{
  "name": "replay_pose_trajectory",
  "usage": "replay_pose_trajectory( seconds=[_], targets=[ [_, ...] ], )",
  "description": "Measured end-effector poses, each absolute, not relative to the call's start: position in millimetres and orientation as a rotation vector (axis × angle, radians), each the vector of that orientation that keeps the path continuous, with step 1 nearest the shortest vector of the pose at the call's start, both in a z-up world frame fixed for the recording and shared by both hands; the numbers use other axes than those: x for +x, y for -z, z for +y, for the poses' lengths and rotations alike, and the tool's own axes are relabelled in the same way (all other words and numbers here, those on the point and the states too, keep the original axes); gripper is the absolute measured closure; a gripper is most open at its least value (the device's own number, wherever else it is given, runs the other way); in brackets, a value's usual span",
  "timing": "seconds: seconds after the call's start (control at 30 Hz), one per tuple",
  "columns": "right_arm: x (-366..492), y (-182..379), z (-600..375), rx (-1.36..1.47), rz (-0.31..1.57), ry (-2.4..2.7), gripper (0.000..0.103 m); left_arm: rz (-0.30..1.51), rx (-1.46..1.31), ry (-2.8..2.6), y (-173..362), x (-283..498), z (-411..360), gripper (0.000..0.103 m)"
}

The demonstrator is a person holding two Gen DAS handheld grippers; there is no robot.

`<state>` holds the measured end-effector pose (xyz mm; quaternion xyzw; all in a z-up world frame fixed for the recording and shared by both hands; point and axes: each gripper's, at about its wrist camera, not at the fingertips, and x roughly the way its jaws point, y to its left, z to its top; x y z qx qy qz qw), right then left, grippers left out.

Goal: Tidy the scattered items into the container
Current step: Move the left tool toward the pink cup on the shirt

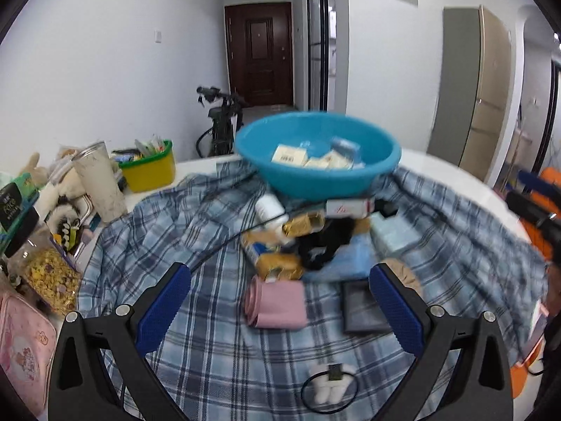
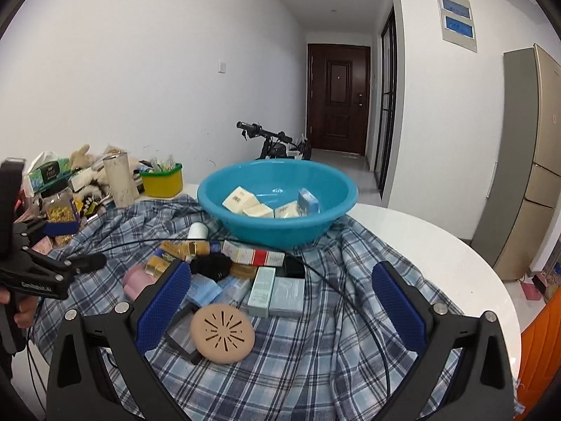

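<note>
A blue plastic basin [image 1: 317, 161] [image 2: 277, 203] stands on a plaid cloth [image 1: 210, 343] [image 2: 315, 351] and holds several small boxes. In front of it lies a pile of scattered items: a white bottle [image 1: 269, 208], gold boxes [image 1: 277, 263], a black fabric piece [image 1: 326, 242], a red-and-white box [image 2: 254, 254], pale blue boxes [image 2: 277, 291]. A pink roll [image 1: 275, 301] lies just ahead of my open, empty left gripper [image 1: 280, 312]. A beige round disc [image 2: 222, 333] lies between the fingers of my open, empty right gripper [image 2: 280, 312].
A yellow-green bin [image 1: 149, 168], a white tumbler [image 1: 100, 182], a snack jar [image 1: 49, 280] and soft toys crowd the table's left side. A white clip with a black hair tie [image 1: 329, 386] lies near me. A black cable [image 2: 343, 298] runs across the cloth. The white table edge [image 2: 455, 263] curves on the right.
</note>
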<state>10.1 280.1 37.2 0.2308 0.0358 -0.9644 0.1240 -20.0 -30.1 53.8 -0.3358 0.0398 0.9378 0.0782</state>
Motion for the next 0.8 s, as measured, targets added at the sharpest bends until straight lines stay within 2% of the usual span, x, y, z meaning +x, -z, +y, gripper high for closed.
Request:
replay_pose_trajectory(
  seconds=[0.13,0.3,0.53,0.77,0.8],
  targets=[
    [8.7,-25.2,276.8,0.708,0.130,2.801,0.000,0.058,-1.101,-2.696,-22.9,-31.7,-34.4,0.000],
    [3.0,-8.3,274.1,0.759,0.136,2.778,0.000,0.309,-1.217,-2.705,16.3,-56.9,-24.4,0.000],
    [-13.2,13.5,272.0,0.841,0.148,2.758,0.000,0.536,-1.307,-2.666,51.4,-82.6,-13.1,0.000],
    [-18.3,21.8,275.1,0.874,0.150,2.752,0.000,0.538,-1.328,-2.623,63.2,-100.0,-11.7,0.002],
    [-17.7,22.2,275.7,0.877,0.151,2.752,0.000,0.506,-1.330,-2.612,63.3,-101.7,-13.4,0.007]
  ],
)
